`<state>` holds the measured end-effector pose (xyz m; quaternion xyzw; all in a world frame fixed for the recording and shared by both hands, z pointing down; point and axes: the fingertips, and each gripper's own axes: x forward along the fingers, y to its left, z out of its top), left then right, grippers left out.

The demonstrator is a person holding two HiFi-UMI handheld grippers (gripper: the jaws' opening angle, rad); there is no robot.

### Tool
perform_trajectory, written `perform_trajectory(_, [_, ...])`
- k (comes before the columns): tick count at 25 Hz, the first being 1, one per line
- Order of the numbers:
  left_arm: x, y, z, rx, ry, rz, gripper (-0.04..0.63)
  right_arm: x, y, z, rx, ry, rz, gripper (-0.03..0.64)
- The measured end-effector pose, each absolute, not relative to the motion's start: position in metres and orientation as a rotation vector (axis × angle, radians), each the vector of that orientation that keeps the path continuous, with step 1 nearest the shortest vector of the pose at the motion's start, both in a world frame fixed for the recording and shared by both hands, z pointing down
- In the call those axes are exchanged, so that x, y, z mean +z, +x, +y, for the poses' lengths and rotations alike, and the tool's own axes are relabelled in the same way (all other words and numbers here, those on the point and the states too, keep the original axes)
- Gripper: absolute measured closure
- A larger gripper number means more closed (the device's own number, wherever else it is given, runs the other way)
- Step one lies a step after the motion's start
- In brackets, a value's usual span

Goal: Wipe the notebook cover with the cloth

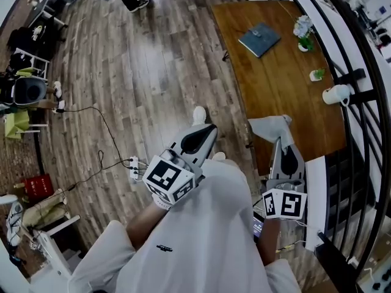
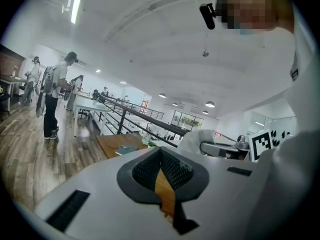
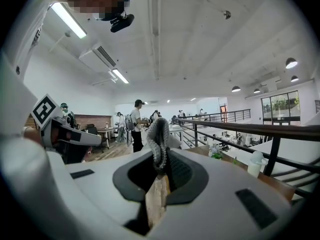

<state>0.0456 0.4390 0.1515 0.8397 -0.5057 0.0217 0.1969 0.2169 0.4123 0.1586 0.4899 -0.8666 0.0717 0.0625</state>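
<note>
A dark blue-grey notebook point(image 1: 259, 38) lies on the far part of the wooden table point(image 1: 287, 90); it also shows small in the left gripper view point(image 2: 125, 149). My right gripper point(image 1: 283, 142) is held over the table's near end, shut on a grey cloth point(image 1: 269, 127). In the right gripper view the cloth point(image 3: 159, 134) sticks up as a knitted fold from between the closed jaws point(image 3: 161, 170). My left gripper point(image 1: 209, 130) hovers over the floor left of the table, shut point(image 2: 161, 156) with nothing in it. Both grippers are well short of the notebook.
A flower pot point(image 1: 303, 32), a small plant point(image 1: 316, 74) and a white cup point(image 1: 337, 94) stand along the table's right edge by a black railing point(image 1: 360, 115). A power strip with cables point(image 1: 133, 166) lies on the wood floor. People stand far off point(image 2: 52, 99).
</note>
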Motion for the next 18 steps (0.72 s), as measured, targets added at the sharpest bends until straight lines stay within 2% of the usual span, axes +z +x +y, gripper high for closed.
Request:
perform_trajectory(9, [0.16,0.026,0.36,0.051,2.385,-1.342,0.576,0.166,0.196,0.349,0.21,1.524,-2.575,0.587])
perform_trajectory(18, [0.157,-0.025,0.249,0.057,2.376,-1.272,0.577,0.161,0.141,0.251,0.264,1.535,-2.516,0.586])
